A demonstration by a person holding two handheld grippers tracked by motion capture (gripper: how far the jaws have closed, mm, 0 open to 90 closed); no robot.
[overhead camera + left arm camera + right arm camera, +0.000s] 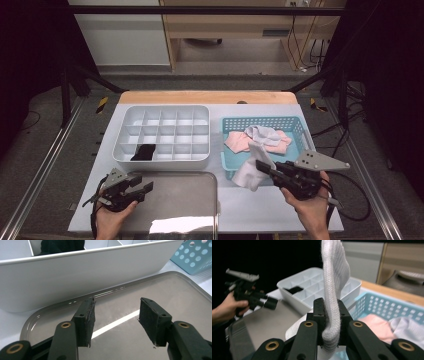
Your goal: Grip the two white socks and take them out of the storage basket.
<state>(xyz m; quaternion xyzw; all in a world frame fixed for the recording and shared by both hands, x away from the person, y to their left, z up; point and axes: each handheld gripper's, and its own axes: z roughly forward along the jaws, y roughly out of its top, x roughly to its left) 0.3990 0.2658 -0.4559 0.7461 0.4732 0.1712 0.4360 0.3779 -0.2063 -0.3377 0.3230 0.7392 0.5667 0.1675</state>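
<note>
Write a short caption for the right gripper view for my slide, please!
Right hand-held gripper pinches a white knitted sock above the blue basket, with the white divided organizer behind.

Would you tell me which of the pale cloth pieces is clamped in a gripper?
The white knitted cloth hanging over the blue basket's front edge, pinched by the right gripper; the pink cloth and the other pale one lie loose inside.

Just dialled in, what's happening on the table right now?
The right gripper is shut on a white sock, holding it at the near left corner of the blue basket, where pink and pale cloth pieces lie. The left gripper hangs open and empty over the metal tray. Behind the tray, the white divided box has one dark item in a front compartment.
</note>
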